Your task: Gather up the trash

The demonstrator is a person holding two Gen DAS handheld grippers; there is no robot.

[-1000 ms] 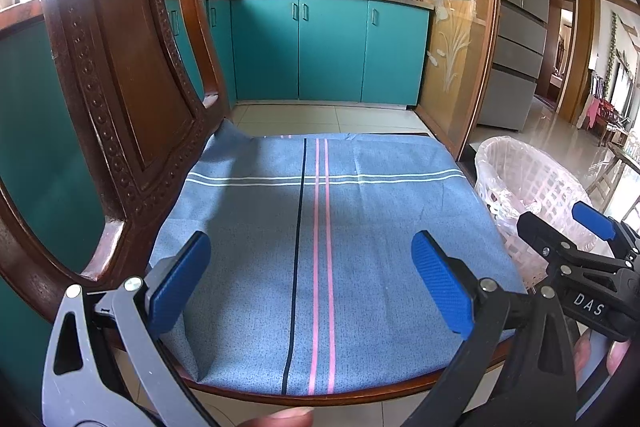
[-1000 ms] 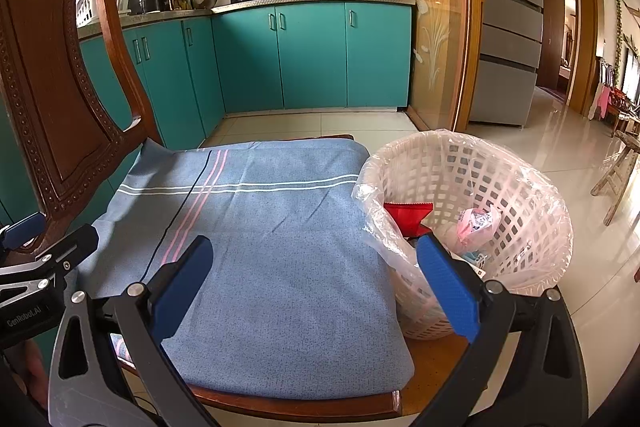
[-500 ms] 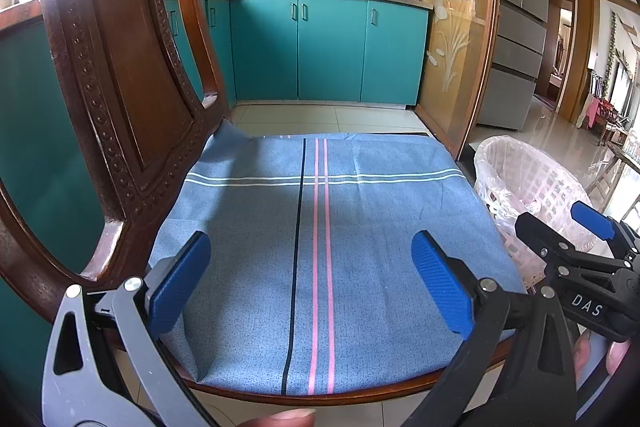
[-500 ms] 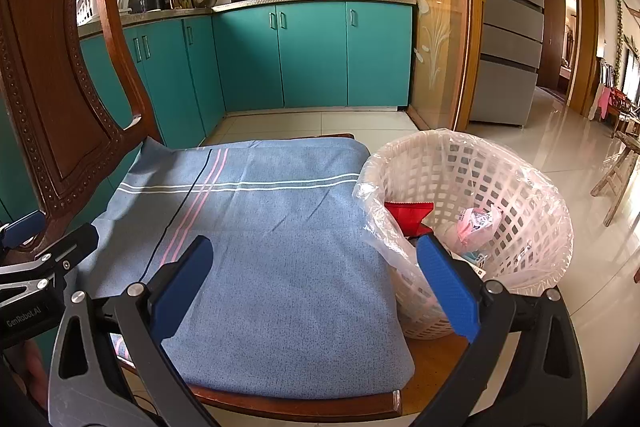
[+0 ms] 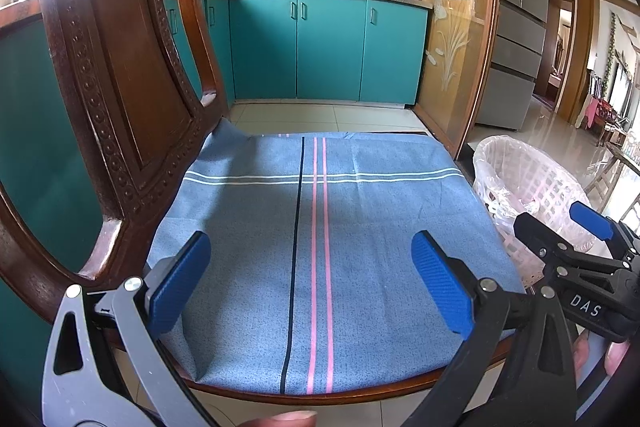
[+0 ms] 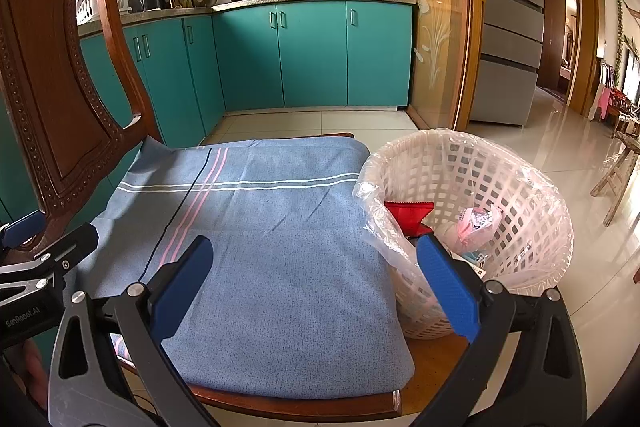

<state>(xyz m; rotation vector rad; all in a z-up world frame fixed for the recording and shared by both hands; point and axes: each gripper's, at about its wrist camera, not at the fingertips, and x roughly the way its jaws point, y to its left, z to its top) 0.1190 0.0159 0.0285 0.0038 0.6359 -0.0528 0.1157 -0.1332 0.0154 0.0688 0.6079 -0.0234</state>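
Observation:
A white lattice waste basket (image 6: 520, 195) lined with a clear bag stands on the floor right of the chair; it also shows in the left wrist view (image 5: 532, 183). Inside it lie a red wrapper (image 6: 408, 217) and a pink-and-white wrapper (image 6: 478, 223). The chair's blue striped cloth (image 5: 320, 227) (image 6: 260, 247) carries nothing. My left gripper (image 5: 312, 285) is open and empty over the cloth's front. My right gripper (image 6: 316, 285) is open and empty over the cloth's right edge, beside the basket.
The carved wooden chair back (image 5: 120, 87) (image 6: 52, 87) rises close on the left. Teal kitchen cabinets (image 6: 300, 55) stand behind, a glass door panel (image 6: 436, 27) and a fridge (image 6: 512, 27) to the right. Tiled floor (image 6: 580, 167) lies around the basket.

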